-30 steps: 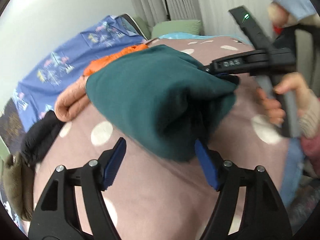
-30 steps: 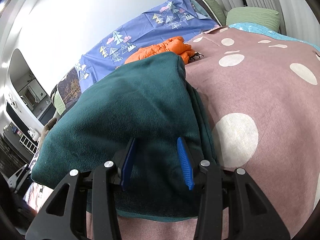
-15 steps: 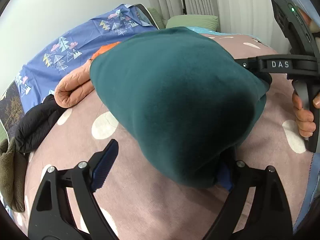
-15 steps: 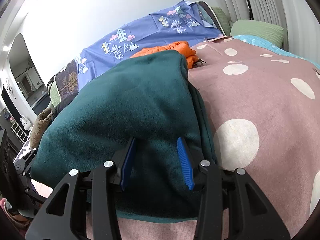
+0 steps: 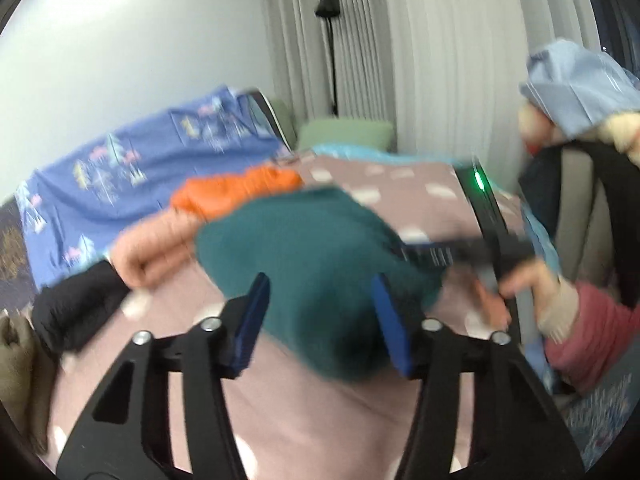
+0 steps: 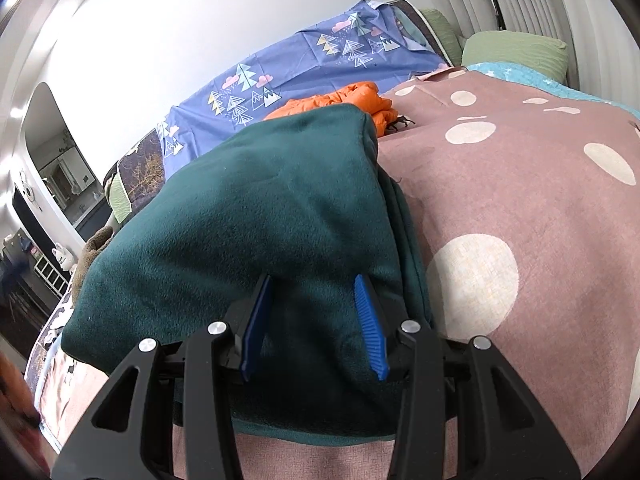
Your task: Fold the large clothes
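Observation:
A folded dark teal fleece garment point(image 6: 260, 200) lies on the pink dotted bedspread point(image 6: 520, 160). My right gripper point(image 6: 312, 320) is shut on its near edge, with a thick fold bulging between the blue pads. The left wrist view is blurred; there the right gripper point(image 5: 408, 252) clamps the garment point(image 5: 312, 248) at its right end, held by a person's hand point(image 5: 528, 280). My left gripper point(image 5: 322, 320) hovers before the garment's other end. Its jaws are closing. The garment's tip shows in the gap, but I see no pad pressing on it.
Beyond the garment lie an orange jacket point(image 5: 236, 188), a peach garment point(image 5: 152, 248), a black one point(image 5: 76, 304) and an olive one point(image 5: 16, 344). A blue tree-print sheet point(image 6: 300, 68) and a green pillow point(image 6: 516, 48) lie at the far side. Curtains hang behind.
The left gripper opened wider, then drew back and up from the teal garment while its jaws narrowed. It has left the right wrist view. The right gripper kept still, gripping.

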The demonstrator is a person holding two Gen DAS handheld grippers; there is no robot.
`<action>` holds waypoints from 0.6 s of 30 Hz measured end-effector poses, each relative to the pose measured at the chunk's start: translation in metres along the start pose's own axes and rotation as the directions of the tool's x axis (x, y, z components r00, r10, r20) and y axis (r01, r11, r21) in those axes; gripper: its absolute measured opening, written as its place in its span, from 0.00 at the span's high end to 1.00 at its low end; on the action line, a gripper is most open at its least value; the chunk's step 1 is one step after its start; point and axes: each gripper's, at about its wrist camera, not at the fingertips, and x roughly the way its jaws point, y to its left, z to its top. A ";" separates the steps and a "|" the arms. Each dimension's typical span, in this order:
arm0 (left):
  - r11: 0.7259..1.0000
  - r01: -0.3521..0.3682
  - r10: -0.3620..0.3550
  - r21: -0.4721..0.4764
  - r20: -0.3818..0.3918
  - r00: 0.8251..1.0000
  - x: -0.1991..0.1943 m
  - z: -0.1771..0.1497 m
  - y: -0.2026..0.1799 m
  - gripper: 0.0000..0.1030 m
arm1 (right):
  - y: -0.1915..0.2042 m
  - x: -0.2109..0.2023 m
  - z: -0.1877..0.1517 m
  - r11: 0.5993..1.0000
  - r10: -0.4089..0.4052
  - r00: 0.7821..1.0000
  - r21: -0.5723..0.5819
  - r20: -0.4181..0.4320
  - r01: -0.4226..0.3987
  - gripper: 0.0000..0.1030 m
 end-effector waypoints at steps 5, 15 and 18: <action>1.000 0.004 -0.004 0.011 -0.014 1.000 0.059 0.036 0.023 0.75 | 0.002 0.000 0.000 1.000 0.003 1.000 0.002 -0.001 -0.003 0.58; 0.998 0.061 -0.052 0.028 -0.238 0.970 0.163 0.014 0.042 0.77 | 0.008 0.001 -0.002 0.998 -0.046 0.999 -0.035 0.011 0.046 0.57; 0.998 0.066 -0.058 0.024 -0.249 0.967 0.160 0.015 0.043 0.77 | 0.007 0.000 -0.002 0.999 -0.040 0.999 -0.029 0.011 0.041 0.57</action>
